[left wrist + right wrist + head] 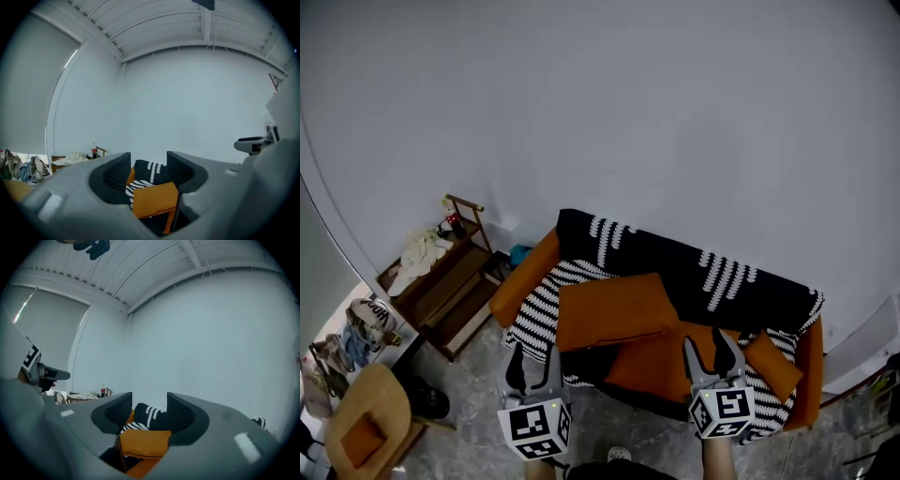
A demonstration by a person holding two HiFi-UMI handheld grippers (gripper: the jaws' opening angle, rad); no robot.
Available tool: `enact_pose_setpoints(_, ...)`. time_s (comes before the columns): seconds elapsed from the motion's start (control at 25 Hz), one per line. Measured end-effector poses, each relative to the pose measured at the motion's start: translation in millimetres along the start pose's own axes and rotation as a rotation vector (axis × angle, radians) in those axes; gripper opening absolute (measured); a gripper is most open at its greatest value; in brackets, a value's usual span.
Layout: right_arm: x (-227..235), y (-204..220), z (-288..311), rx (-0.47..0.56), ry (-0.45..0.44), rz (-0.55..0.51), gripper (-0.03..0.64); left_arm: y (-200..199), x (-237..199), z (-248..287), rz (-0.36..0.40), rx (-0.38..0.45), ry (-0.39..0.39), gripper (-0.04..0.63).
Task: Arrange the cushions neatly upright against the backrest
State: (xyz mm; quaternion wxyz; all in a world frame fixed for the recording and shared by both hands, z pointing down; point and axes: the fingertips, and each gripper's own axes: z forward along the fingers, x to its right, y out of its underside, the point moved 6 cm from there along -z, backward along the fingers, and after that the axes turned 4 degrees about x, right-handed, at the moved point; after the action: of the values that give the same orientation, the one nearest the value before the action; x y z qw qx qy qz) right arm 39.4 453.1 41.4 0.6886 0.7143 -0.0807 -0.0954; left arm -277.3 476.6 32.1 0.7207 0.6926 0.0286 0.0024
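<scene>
Head view
Sofa [525, 281]: orange, against the white wall, with a black and white patterned throw [675, 272] over its backrest and spilling onto the seat.
Large orange cushion [614, 309]: lies flat on the left half of the seat, its far edge near the backrest, not upright.
Small orange cushion [773, 364]: at the right end of the seat, tilted, just beside the armrest.
Left claw [534, 366]: in front of the sofa's left part, jaws spread, nothing between them.
Right claw [712, 354]: in front of the sofa's right part, jaws spread and empty, apart from both cushions.
Wooden shelf [441, 291]: left of the sofa, carrying a pale crumpled cloth [420, 251] and a bottle [450, 223].
Wicker chair [361, 422]: bottom left, on the grey floor.

Left gripper view
Left claw [149, 171]: both ribbed pads stand well apart and grip nothing.
Large orange cushion [155, 199]: seen in the gap, further off, lying flat with the striped throw [150, 169] behind it.
Bottle [94, 151]: far left on the shelf, beside the cloth [72, 158].

Right gripper view
Right claw [149, 411]: jaws parted, nothing clamped.
Large orange cushion [143, 444]: lies low in the gap, at a distance, in front of the throw [152, 417].
Bottle [102, 392]: at left, upright.
</scene>
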Motion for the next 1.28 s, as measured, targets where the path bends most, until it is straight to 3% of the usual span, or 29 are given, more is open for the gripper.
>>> enact_pose_setpoints(0.56,33,51,86,-0.114,0.001,0.034,0.229,39,-3,95,0.008,-0.128,-0.011,0.245)
enact_pose_setpoints(1.28,50,112,258,-0.276,0.086,0.0,0.236,83,-59,304,0.006,-0.277,0.101,0.245)
